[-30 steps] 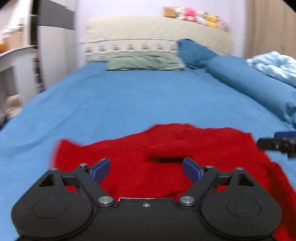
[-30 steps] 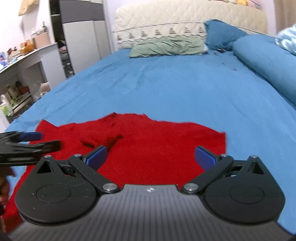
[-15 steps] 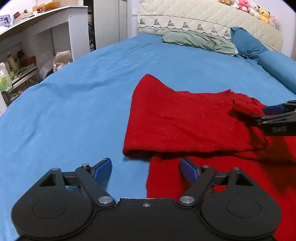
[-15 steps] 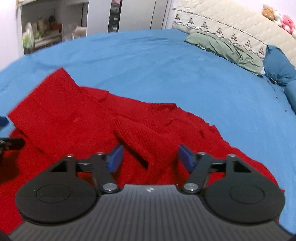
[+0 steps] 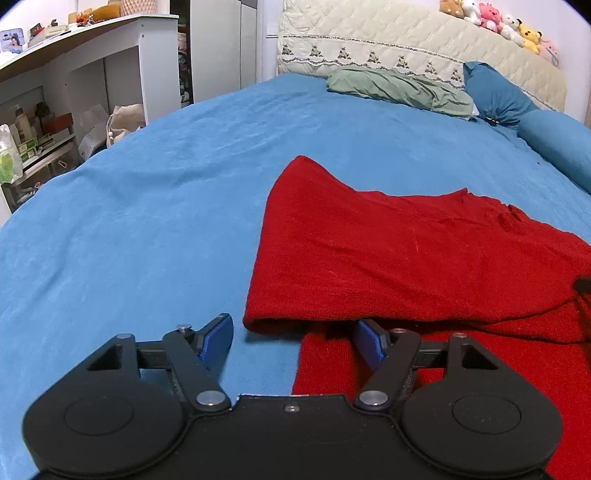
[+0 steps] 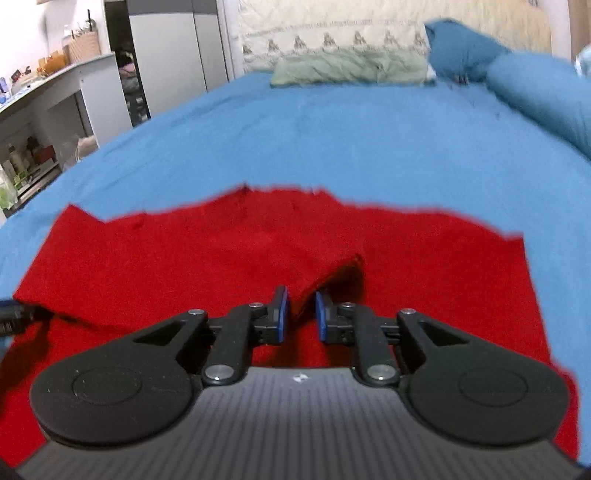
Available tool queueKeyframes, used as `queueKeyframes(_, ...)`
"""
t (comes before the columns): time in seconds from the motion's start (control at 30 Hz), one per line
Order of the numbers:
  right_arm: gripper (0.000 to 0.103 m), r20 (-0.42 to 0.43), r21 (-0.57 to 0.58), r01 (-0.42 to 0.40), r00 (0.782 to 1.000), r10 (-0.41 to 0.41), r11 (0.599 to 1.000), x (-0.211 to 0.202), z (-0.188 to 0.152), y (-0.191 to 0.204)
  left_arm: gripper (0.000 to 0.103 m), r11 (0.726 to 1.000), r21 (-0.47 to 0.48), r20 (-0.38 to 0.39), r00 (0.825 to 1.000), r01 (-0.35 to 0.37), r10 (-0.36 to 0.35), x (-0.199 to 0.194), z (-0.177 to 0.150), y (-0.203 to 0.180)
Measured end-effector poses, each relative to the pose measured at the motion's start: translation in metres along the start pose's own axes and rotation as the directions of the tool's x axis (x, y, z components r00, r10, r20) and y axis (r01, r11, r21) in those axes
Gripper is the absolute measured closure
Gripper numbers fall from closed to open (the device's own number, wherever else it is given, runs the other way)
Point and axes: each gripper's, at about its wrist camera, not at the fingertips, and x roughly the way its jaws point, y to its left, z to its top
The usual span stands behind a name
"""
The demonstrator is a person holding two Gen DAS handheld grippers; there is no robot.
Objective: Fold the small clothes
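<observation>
A red knit garment lies on the blue bed sheet, its left part folded over onto the rest. My left gripper hovers low at the garment's near left corner. Its jaws are closing; the cloth's edge lies between the blue pads, which do not press it. In the right wrist view the red garment spreads wide. My right gripper is closing, and its pads pinch a raised ridge of the red cloth. A dark finger of the left gripper shows at the left edge.
A green pillow, a blue cushion and a blue bolster lie near the quilted headboard, which carries plush toys. A white desk with cluttered shelves stands left of the bed.
The garment's left part went from flat to folded over. My right gripper swung off the left view's edge and its wide jaws narrowed onto a cloth ridge. The left jaws narrowed a little.
</observation>
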Motion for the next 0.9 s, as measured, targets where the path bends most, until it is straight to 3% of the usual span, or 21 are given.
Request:
queueKeyframes(0.07, 0.064, 0.016, 0.018, -0.013, 1.0, 0.013, 1.0, 0.001, -0.002, -0.003, 0.028, 1.0, 0.002, 0.0, 1.0, 0.003, -0.003, 0.001, 0.001, 0.0)
queueKeyframes(0.17, 0.038, 0.041, 0.06, -0.026, 0.999, 0.023, 0.998, 0.001, 0.002, -0.008, 0.028, 1.0, 0.009, 0.002, 1.0, 0.008, -0.008, 0.002, 0.0, 0.003)
queueKeyframes(0.27, 0.036, 0.04, 0.093, -0.03, 0.999, 0.027, 0.995, 0.005, 0.005, -0.018, 0.028, 1.0, 0.01, 0.0, 1.0, 0.007, -0.007, 0.002, 0.001, 0.003)
queueKeyframes(0.43, 0.041, 0.041, 0.091, -0.032, 0.999, 0.028, 0.995, 0.011, 0.008, -0.023, 0.028, 1.0, 0.002, 0.004, 1.0, -0.016, 0.016, 0.003, 0.002, 0.0)
queueKeyframes(0.6, 0.055, 0.054, 0.072, -0.026, 0.998, 0.022, 0.997, 0.014, 0.013, -0.02, 0.028, 1.0, 0.001, 0.005, 1.0, -0.015, 0.015, 0.004, 0.003, 0.0)
queueKeyframes(0.8, 0.057, 0.048, 0.068, -0.03, 0.998, 0.026, 0.997, 0.022, 0.018, -0.017, 0.028, 1.0, 0.001, 0.006, 1.0, -0.014, 0.014, 0.005, 0.004, 0.0)
queueKeyframes(0.83, 0.062, 0.046, 0.061, -0.034, 0.998, 0.031, 0.998, 0.023, 0.02, -0.016, 0.028, 1.0, 0.001, 0.006, 1.0, -0.014, 0.014, 0.005, 0.004, 0.0)
queueKeyframes(0.87, 0.08, 0.048, 0.048, -0.034, 0.998, 0.031, 0.998, 0.023, 0.023, -0.015, 0.028, 1.0, 0.0, 0.007, 1.0, -0.013, 0.013, 0.005, 0.004, 0.001)
queueKeyframes(0.9, 0.083, 0.054, 0.039, -0.036, 0.998, 0.034, 0.999, 0.021, 0.026, -0.015, 0.028, 1.0, -0.001, 0.006, 1.0, -0.012, 0.012, 0.006, 0.005, 0.001)
